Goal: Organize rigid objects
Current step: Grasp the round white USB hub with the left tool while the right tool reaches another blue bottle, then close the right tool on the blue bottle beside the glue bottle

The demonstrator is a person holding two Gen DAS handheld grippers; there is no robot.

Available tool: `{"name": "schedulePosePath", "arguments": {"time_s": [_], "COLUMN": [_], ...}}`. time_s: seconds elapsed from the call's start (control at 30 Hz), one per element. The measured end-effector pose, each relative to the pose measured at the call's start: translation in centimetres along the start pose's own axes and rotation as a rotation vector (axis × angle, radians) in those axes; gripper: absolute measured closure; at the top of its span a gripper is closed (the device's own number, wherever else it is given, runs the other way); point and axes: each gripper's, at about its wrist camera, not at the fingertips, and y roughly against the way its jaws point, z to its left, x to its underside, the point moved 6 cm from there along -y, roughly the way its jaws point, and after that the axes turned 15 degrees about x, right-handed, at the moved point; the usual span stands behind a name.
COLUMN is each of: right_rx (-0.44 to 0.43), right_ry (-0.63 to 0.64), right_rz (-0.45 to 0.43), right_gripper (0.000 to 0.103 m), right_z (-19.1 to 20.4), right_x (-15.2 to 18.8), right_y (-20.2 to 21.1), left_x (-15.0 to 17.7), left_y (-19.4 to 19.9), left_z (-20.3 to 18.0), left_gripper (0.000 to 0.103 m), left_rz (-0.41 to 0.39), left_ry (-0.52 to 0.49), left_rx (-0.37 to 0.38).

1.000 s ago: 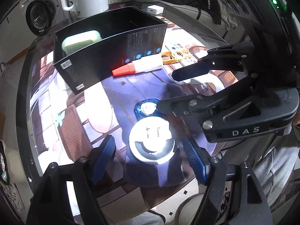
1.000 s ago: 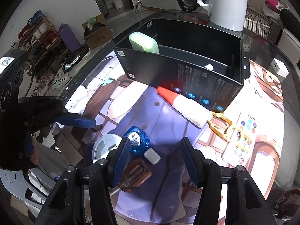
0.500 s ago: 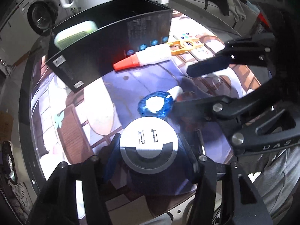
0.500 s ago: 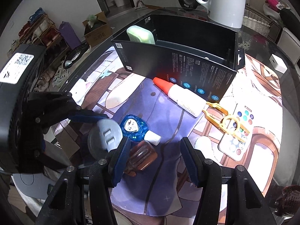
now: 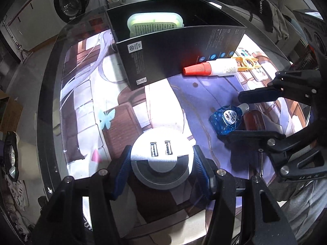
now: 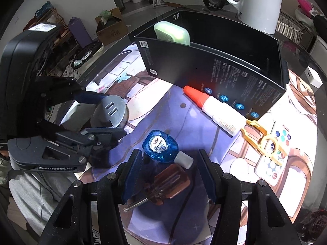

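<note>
Between the blue pads of the left gripper (image 5: 161, 163) sat a round silver USB charging hub (image 5: 161, 159), clamped on both sides and, in the right wrist view, lifted off the printed mat (image 5: 163, 102). Ahead of it the mat lay bare up to the near wall of the black box (image 5: 173, 61), leaving room to travel that way; the round glass table's edge (image 5: 49, 102) curved close on the left.

Only the left wrist view looked down into the box, where a pale green case (image 5: 153, 23) leaned against the far wall; most of the box floor stayed hidden behind the near wall. A glue bottle with an orange cap (image 5: 212, 68) lay just beside that wall, with yellow tweezers (image 5: 248, 62) resting across a white remote (image 6: 273, 157).

Only the right wrist view showed the right gripper (image 6: 169, 173) clearly: its fingers stood spread, grasping nothing, straddling an amber-handled screwdriver (image 6: 167, 185) whose shaft tip ran under the near finger. A blue faceted bottle (image 6: 161, 145) lay touching the handle, just ahead of the fingertips.
</note>
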Motion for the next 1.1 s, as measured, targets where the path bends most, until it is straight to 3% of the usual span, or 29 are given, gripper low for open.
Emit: {"name": "schedulePosePath", "arguments": {"time_s": [0.2,0.3,0.37,0.67,0.9,1.1], "right_rx": [0.058,0.103,0.12,0.146,0.113,0.095], "right_ry": [0.043,0.063,0.038,-0.146,-0.153,-0.161], "right_rz": [-0.007,-0.011,-0.01,0.015,0.006,-0.002], "right_gripper": [0.05,0.066,0.071,0.071,0.07,0.063], "right_z": [1.1,1.1,0.3,-5.3,-5.9,-6.8], "right_x": [-0.8,-0.9,-1.0,-0.9,-0.3,0.2], "right_y": [-1.2,-1.5,-1.7,-2.3,-1.9,-1.5], "left_x": [-1.1,-1.6,-2.0,-4.9,-5.7,-5.9], "left_y": [-0.7,-1.0,-1.2,-3.0,-2.7,-1.0], "left_z": [-1.0,-1.4,-1.7,-3.4,-3.8,-3.3], "left_gripper": [0.046,0.046,0.046,0.046,0.046,0.044], "left_rz": [-0.001,-0.007,-0.007,-0.014,-0.032,-0.079], "left_ry": [-0.003,-0.008,-0.008,-0.034,-0.03,-0.02], "left_rx": [-0.006,-0.007,-0.005,0.012,0.041,0.06]}}
